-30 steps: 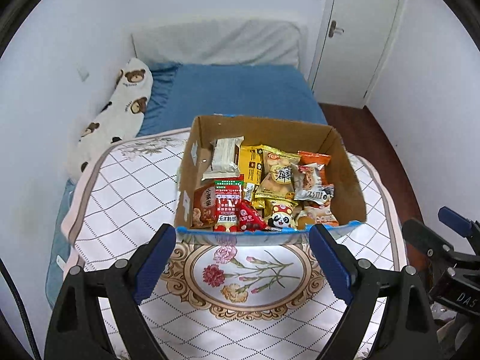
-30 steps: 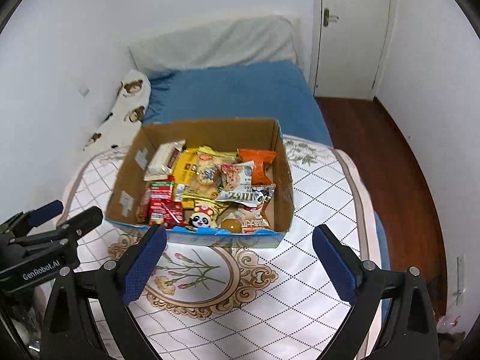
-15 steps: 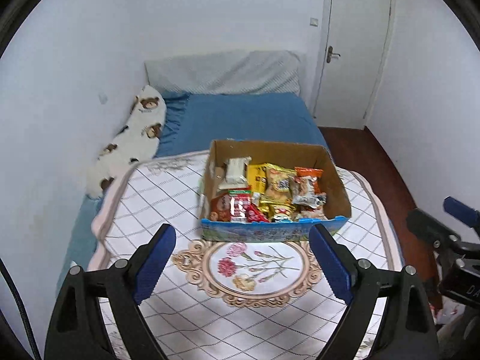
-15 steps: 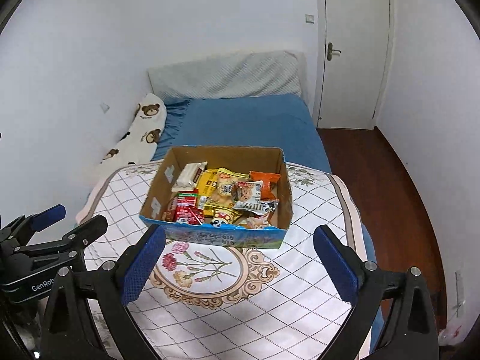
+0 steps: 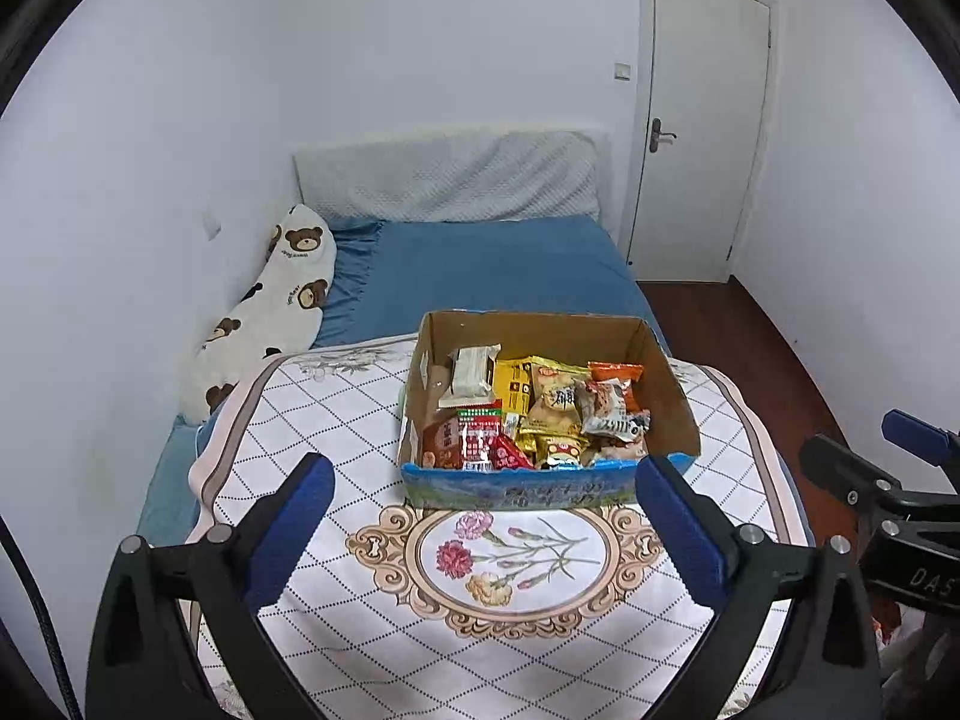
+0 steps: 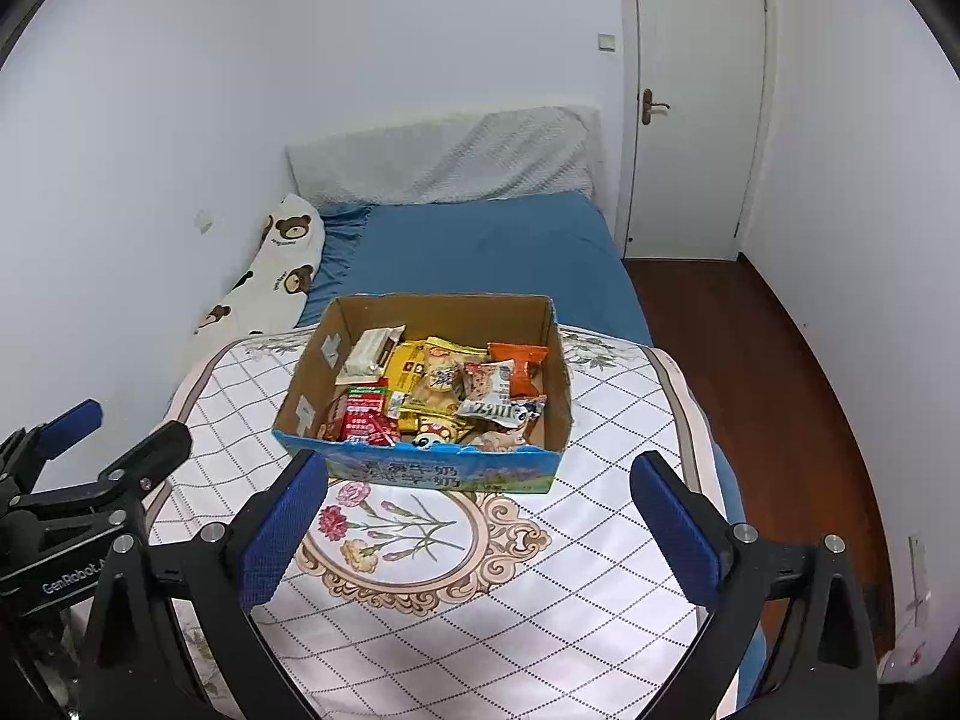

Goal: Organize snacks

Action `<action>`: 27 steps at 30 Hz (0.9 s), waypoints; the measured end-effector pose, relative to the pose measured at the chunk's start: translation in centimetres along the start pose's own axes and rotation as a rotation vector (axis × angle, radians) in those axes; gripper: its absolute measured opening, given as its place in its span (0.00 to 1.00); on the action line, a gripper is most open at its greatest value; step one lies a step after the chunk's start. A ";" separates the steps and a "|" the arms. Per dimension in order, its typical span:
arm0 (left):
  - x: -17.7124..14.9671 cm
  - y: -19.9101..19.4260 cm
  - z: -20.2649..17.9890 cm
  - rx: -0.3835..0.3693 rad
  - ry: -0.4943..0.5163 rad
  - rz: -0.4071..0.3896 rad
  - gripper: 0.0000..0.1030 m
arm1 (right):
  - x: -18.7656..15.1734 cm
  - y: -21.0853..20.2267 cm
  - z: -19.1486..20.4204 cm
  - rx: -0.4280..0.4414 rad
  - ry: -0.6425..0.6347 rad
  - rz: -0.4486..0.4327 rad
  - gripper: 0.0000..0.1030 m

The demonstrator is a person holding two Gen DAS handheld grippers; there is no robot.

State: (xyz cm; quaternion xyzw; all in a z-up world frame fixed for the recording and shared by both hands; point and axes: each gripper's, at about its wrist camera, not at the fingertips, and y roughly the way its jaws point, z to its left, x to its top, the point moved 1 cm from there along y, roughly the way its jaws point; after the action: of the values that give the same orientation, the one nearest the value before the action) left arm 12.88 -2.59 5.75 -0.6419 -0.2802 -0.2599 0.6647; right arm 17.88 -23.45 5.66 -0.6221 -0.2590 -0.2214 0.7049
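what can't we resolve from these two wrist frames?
- Lower layers of snacks in the cardboard box: both views, covered by top packets.
- Print on packets: too small in both.
- Near edge of the floral cloth: both views, hidden behind the left gripper and right gripper, whose fingers block it.
- Floor left of the bed: out of sight.

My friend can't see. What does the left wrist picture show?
An open brown cardboard box full of colourful snack packets sits on a white quilted floral blanket. The open blue-padded left claw frames it; behind lies a blue bed.
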 end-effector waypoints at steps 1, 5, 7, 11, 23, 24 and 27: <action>0.1 0.5 -0.1 0.007 -0.001 0.004 1.00 | 0.1 0.4 -0.1 -0.006 -0.001 -0.001 1.00; 0.2 2.3 -0.2 0.016 -0.008 0.023 1.00 | 0.1 2.6 -0.6 -0.019 -0.001 0.000 1.00; 0.3 3.3 -0.4 0.033 -0.004 0.030 1.00 | 0.1 3.5 -0.8 -0.016 0.005 0.008 1.00; 0.3 5.5 -0.5 0.047 0.004 0.052 1.00 | 0.2 5.6 -0.9 -0.035 0.007 0.011 1.00; 0.1 9.1 -0.4 0.081 0.003 0.088 1.00 | 0.7 9.8 -1.3 -0.063 0.005 0.027 1.00; 0.1 9.2 -0.4 0.083 0.002 0.089 1.00 | 0.7 9.9 -1.3 -0.062 0.004 0.029 1.00; 0.1 9.4 -0.4 0.087 0.002 0.089 1.00 | 0.8 10.3 -1.2 -0.065 -0.003 0.030 1.00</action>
State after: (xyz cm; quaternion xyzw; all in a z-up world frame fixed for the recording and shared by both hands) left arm 19.61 -2.61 -0.86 -0.6241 -0.2617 -0.2181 0.7031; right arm 25.09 -23.33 -1.82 -0.6490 -0.2434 -0.2181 0.6871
